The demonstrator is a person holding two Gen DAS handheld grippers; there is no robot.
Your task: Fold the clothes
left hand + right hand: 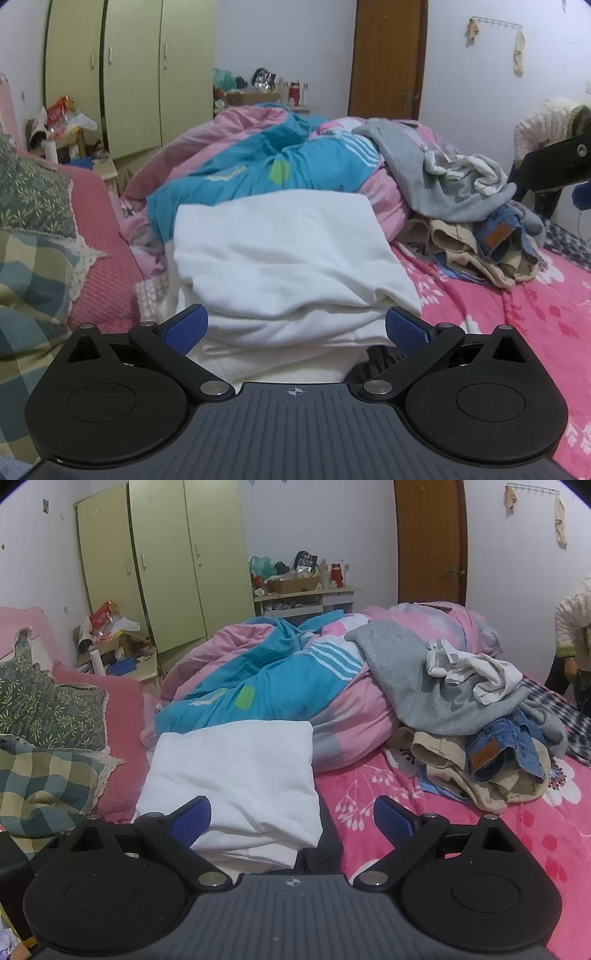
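A folded white garment (288,254) lies on a stack at the near edge of the bed; it also shows in the right wrist view (236,775). My left gripper (295,326) is open and empty, its blue pads either side of the stack's near edge. My right gripper (291,818) is open and empty, just right of the white garment's near corner. A heap of unfolded clothes (476,218) lies to the right: a grey top, a white shirt, jeans, beige trousers. It also shows in the right wrist view (480,731).
A bunched blue and pink quilt (280,672) fills the middle of the bed. Pillows (48,738) lie at the left. The pink floral sheet (388,786) is bare between stack and heap. A green wardrobe (166,565), cluttered tables and a brown door stand behind.
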